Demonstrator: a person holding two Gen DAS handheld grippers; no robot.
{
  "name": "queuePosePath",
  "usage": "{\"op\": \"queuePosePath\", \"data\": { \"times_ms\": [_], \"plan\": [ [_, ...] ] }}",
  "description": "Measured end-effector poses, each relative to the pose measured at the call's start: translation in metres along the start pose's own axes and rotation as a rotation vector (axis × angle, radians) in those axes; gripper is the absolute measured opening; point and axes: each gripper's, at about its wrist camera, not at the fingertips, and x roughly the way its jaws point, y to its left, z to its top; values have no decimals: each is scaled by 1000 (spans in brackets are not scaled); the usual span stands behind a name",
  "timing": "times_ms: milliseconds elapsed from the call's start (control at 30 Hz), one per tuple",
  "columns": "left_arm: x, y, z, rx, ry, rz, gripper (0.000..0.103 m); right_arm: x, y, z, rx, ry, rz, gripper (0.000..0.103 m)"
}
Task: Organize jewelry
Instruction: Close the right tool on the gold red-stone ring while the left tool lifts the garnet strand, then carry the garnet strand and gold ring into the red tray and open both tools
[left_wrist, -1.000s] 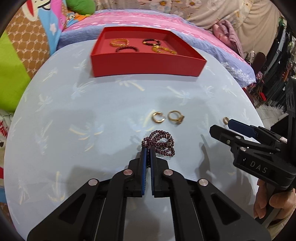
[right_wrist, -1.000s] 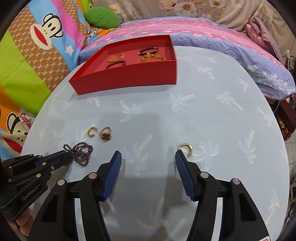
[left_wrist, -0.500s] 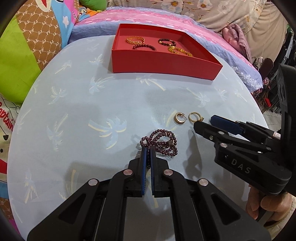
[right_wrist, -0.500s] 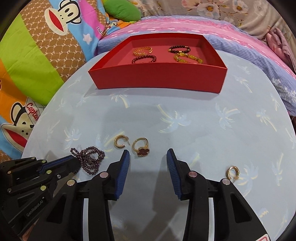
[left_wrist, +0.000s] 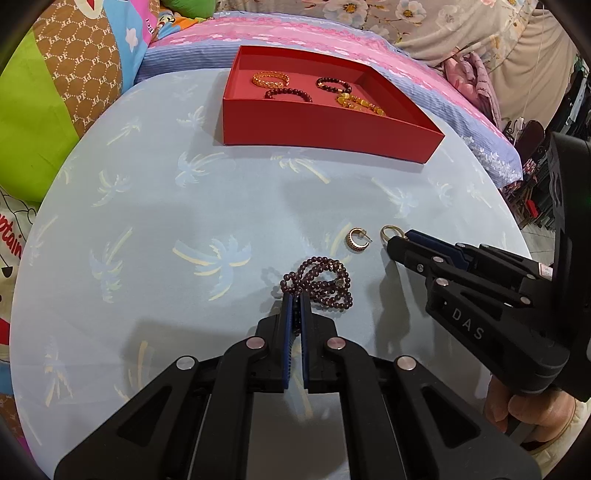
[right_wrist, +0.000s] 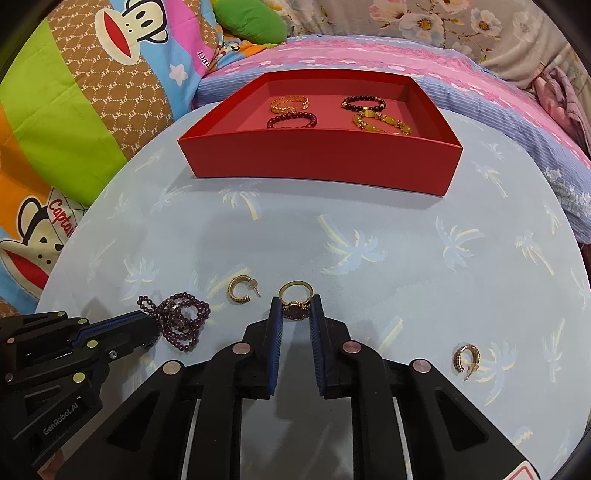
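My left gripper (left_wrist: 295, 301) is shut on a dark purple bead bracelet (left_wrist: 321, 282) that rests on the blue tablecloth; it also shows in the right wrist view (right_wrist: 181, 319). My right gripper (right_wrist: 295, 308) has its jaws narrowed around a gold ring with a dark red face (right_wrist: 295, 301), touching or nearly touching it. The ring also shows in the left wrist view (left_wrist: 391, 232). A gold hoop earring (right_wrist: 240, 290) lies between bracelet and ring. A second hoop earring (right_wrist: 467, 358) lies to the right. The red tray (right_wrist: 321, 157) at the back holds several bracelets.
The round table (right_wrist: 424, 258) has a light blue palm-print cloth. Colourful monkey-print cushions (right_wrist: 74, 92) lie to the left and a pink and blue striped bed cover (right_wrist: 480, 92) lies behind the tray. The table edge drops off at the right.
My right gripper has moved left from the right earring to the ring and narrowed its jaws around it. My left gripper stays shut on the bead bracelet.
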Motion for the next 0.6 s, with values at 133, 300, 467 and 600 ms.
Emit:
{"op": "queuePosePath", "data": {
  "times_ms": [133, 300, 467, 600],
  "plan": [
    [-3, -2, 2, -3, -3, -13, 4, -5, -4, -1, 26, -1, 10, 14],
    [-11, -7, 10, 0, -19, -37, 4, -18, -14, 3, 71, -17, 30, 14],
    [-25, -16, 30, 17, -63, -69, 3, -35, -26, 19, 98, -56, 28, 14],
    [-36, -27, 56, 44, -116, -93, 3, -45, -36, 39, 106, -96, 19, 14]
  ]
}}
